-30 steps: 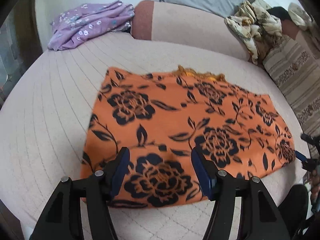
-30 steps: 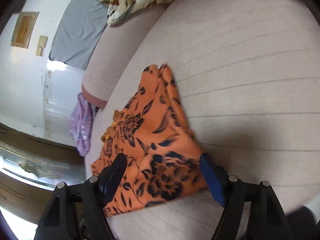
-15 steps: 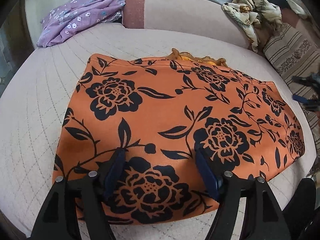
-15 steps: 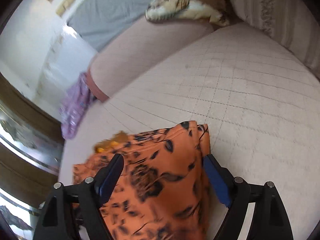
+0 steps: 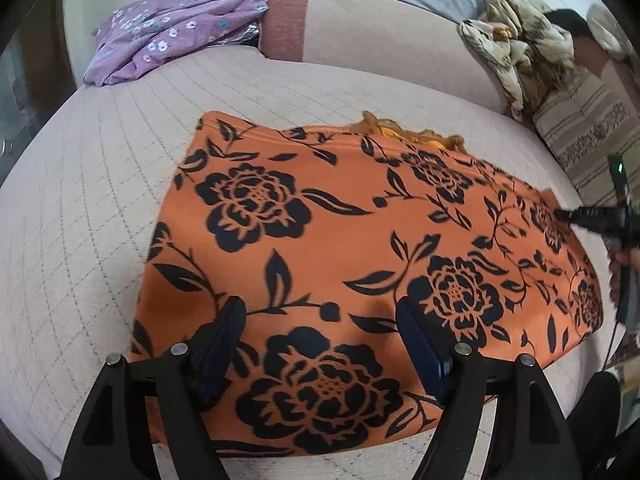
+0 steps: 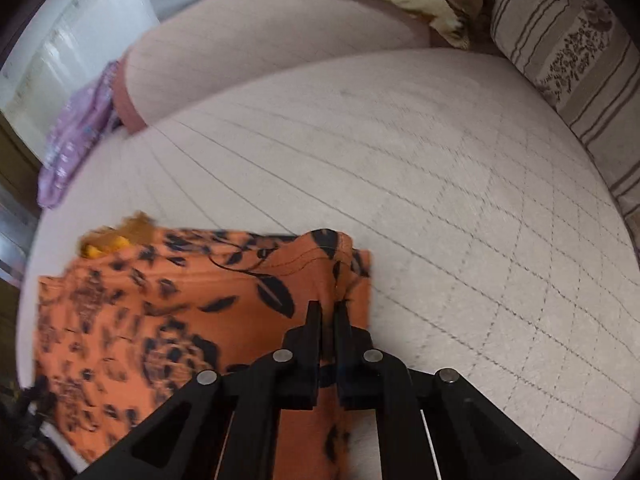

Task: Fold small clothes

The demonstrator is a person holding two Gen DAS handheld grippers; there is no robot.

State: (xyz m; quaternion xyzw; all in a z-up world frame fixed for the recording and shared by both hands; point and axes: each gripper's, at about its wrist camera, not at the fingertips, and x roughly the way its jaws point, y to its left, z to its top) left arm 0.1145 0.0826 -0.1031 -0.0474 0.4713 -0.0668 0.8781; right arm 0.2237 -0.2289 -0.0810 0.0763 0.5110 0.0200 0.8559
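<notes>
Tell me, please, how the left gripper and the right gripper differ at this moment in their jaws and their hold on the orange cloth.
The left gripper has its jaws wide and opening over the orange floral cloth, gripping nothing; the right gripper is shut on a raised fold of that cloth. The left is above the cloth's near edge, the right at its far right corner. Both point downward at the same cloth.

No readable text, label, brand or number is seen on anything in either view; the right wrist view is blurred, so small print may be missed.
</notes>
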